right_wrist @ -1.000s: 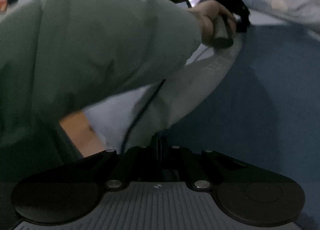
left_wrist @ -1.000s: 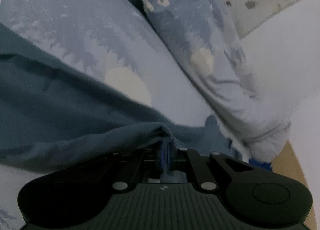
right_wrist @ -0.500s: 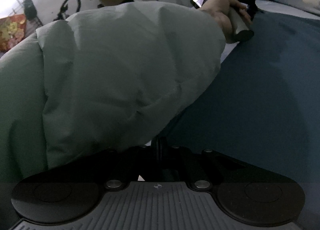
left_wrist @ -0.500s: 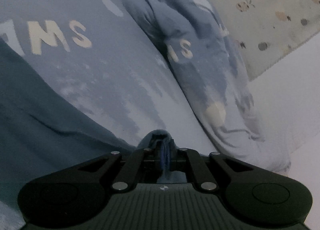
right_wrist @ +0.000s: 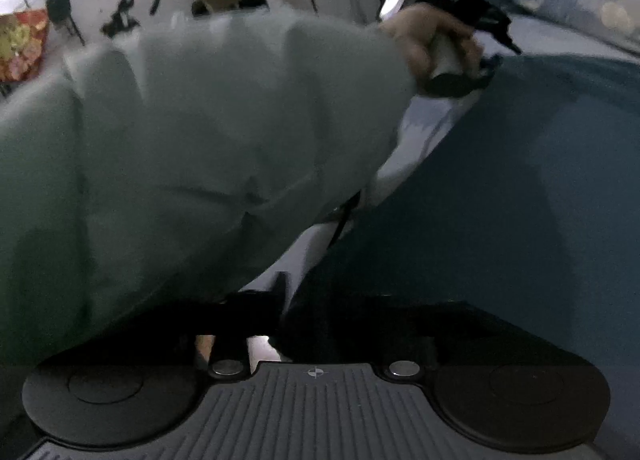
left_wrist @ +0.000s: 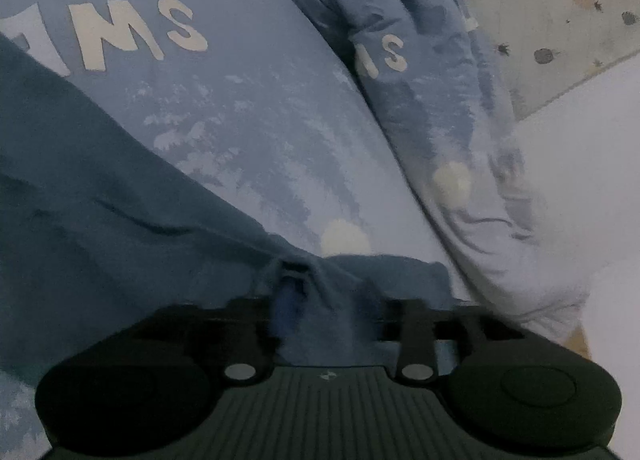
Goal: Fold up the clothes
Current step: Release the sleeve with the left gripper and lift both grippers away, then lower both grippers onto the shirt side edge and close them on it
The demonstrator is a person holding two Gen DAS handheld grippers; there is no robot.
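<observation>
In the left wrist view, the left tongs (left_wrist: 320,292) sit at the bottom of the picture, and the dark teal cloth (left_wrist: 100,220) is bunched up right between the two fingers. The fingers stand a bit apart with the cloth edge tucked in the gap, so the tongs look opened up, and I cannot tell if they pinch the cloth. From the tongs, the teal cloth spreads away to the left. Straight ahead of the tongs lies a light blue bed cover (left_wrist: 248,108) with pale letters and tree shapes on it. To the right and ahead of the tongs is a lumpy blue pillow (left_wrist: 436,108), and past it a pale rug (left_wrist: 560,20) with small spots. In the right wrist view, the right tongs (right_wrist: 300,300) are very dark, and I cannot tell how wide they are or what they hold. The teal cloth fills the space ahead and to the right of these tongs, touching their tips. To the left, a pale green sleeve (right_wrist: 200,132) reaches far ahead, and its hand (right_wrist: 432,40) grips the handle of the other tool at the far edge of the cloth.
</observation>
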